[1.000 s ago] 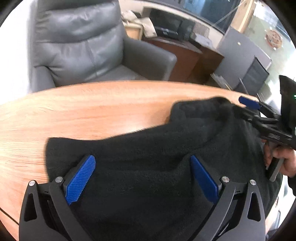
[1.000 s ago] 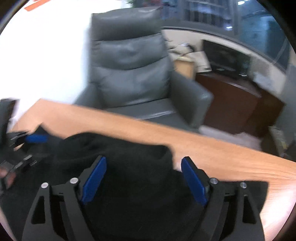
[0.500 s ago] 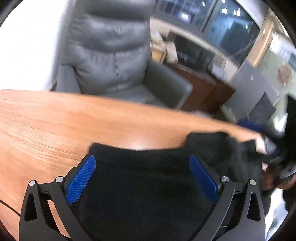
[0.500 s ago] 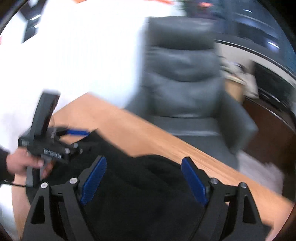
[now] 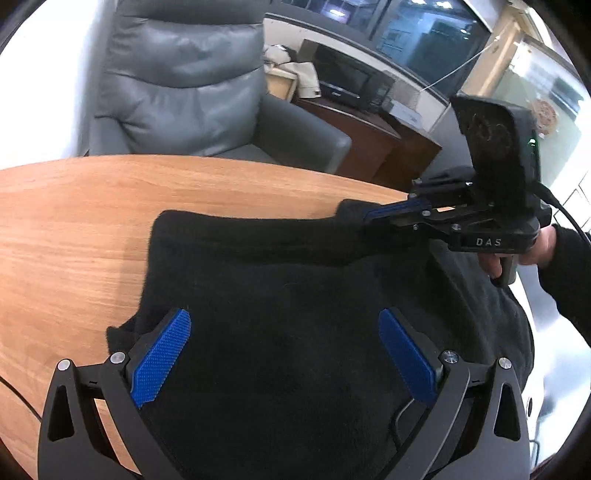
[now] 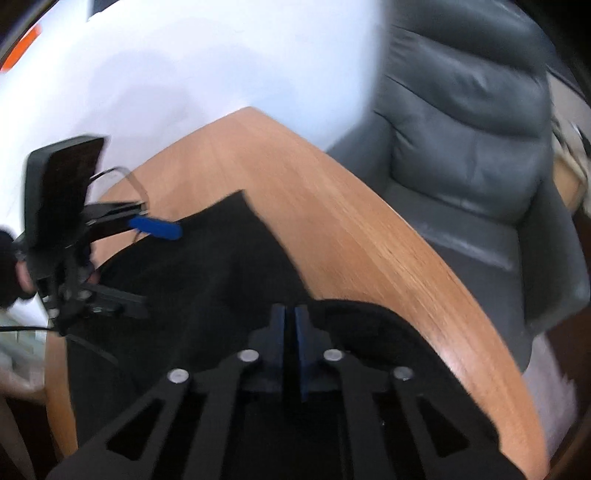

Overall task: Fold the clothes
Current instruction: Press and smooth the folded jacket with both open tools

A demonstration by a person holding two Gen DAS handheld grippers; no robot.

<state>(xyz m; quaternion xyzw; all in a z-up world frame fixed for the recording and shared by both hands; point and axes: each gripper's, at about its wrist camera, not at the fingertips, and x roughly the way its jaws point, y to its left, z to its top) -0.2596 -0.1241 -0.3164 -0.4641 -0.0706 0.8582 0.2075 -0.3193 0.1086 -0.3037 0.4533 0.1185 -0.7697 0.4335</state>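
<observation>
A grey leather armchair [image 5: 192, 85] stood behind the wooden table [image 5: 74, 221], beside a white wall [image 6: 166, 66] and dark windows [image 5: 424, 26].

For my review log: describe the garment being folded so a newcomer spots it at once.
On the curved wooden table in front of the grey leather armchair lies the black fleecy garment. It is the only cloth on the table; the right tool pinches one edge.

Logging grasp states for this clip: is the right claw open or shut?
Shut. In the right wrist view the right claw has its blue pads nearly together, pinching the black garment; the left wrist view shows the same.
</observation>
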